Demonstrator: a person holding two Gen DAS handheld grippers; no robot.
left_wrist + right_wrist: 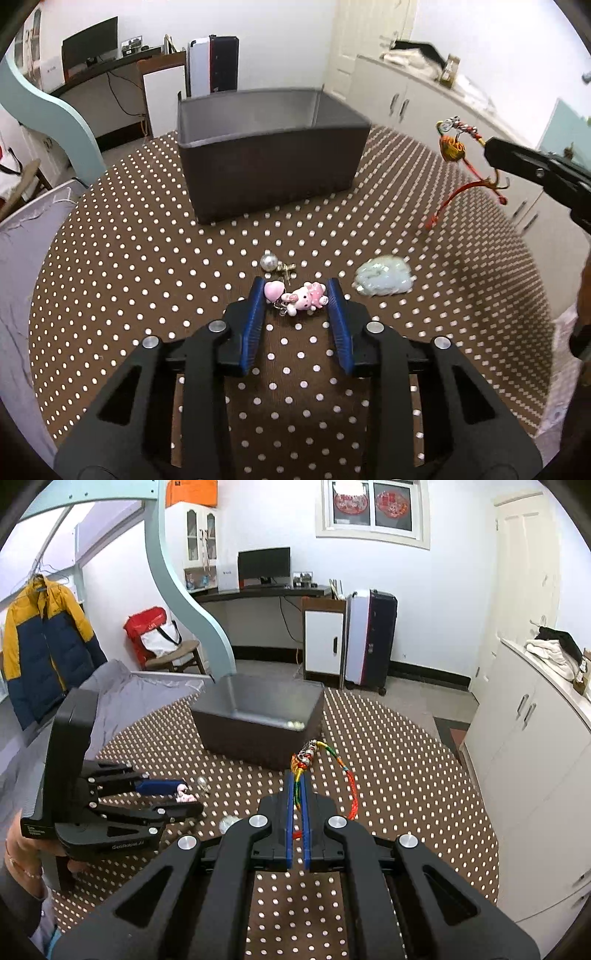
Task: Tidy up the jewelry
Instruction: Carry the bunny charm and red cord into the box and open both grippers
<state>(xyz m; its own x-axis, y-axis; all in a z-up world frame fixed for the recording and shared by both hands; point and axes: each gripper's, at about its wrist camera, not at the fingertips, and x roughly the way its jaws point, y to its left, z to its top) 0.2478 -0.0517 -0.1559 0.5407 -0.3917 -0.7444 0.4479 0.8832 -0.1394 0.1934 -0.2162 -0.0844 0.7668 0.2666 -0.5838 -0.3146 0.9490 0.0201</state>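
Note:
My left gripper [295,291] is open low over the table, its blue pads either side of a pink bunny keychain [306,297] with a pink heart [274,290]. A pearl charm [268,261] lies just beyond it and a pale jade pendant [384,280] to its right. My right gripper [298,775] is shut on a rainbow cord bracelet [310,755] with beads, held in the air right of the dark grey bin [258,723]. The bracelet [456,147] and right gripper [491,151] also show in the left wrist view.
The bin [273,162] stands open at the table's far middle on a brown polka-dot cloth [147,258]. White cabinets [535,757] run along the right. A grey sheet [22,266] lies at the left edge.

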